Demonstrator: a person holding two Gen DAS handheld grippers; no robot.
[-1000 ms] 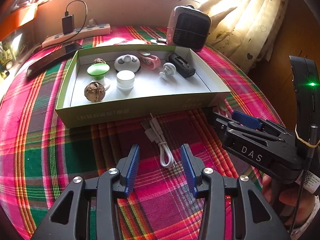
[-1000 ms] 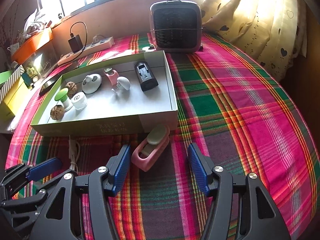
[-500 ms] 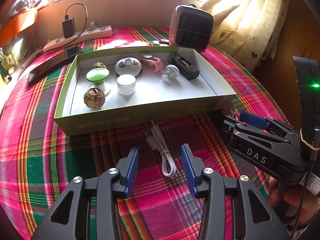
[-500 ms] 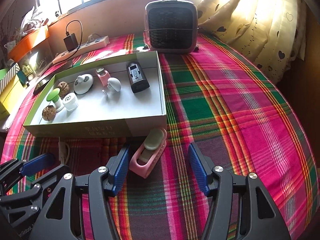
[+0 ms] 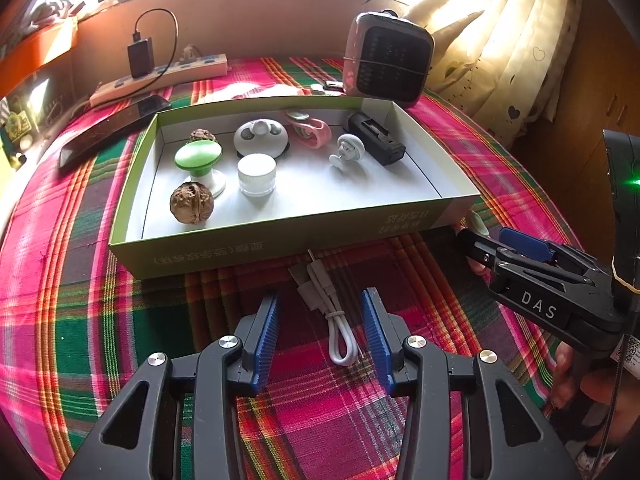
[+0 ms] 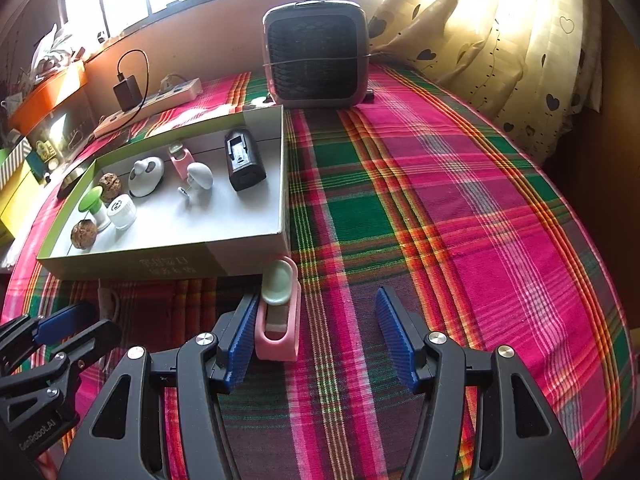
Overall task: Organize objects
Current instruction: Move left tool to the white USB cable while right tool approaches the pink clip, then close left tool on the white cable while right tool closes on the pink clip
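A green-sided cardboard box (image 5: pixel 260 246) (image 6: pixel 160 258) on the plaid cloth holds several small items: walnuts, a green knob, a white jar, a pink clip, a black block. A coiled white USB cable (image 5: pixel 332 312) lies in front of the box, between the fingers of my open left gripper (image 5: pixel 320 320). A pink case with a pale green lid (image 6: pixel 280 308) lies by the box's near right corner. My open right gripper (image 6: pixel 316 332) straddles it, the left finger (image 6: pixel 240 340) close against its side. The right gripper also shows in the left wrist view (image 5: pixel 520 264).
A pink-grey fan heater (image 6: pixel 316 64) (image 5: pixel 386 60) stands behind the box. A power strip with a black charger (image 5: pixel 160 72) and a dark phone (image 5: pixel 112 130) lie at the back left. Curtains (image 6: pixel 500 40) hang on the right. The left gripper's body (image 6: pixel 44 360) shows at lower left.
Both grippers have moved forward and to the right. The cable now lies deeper between the left fingers, and the pink case has come next to the right gripper's left finger. Both stay open.
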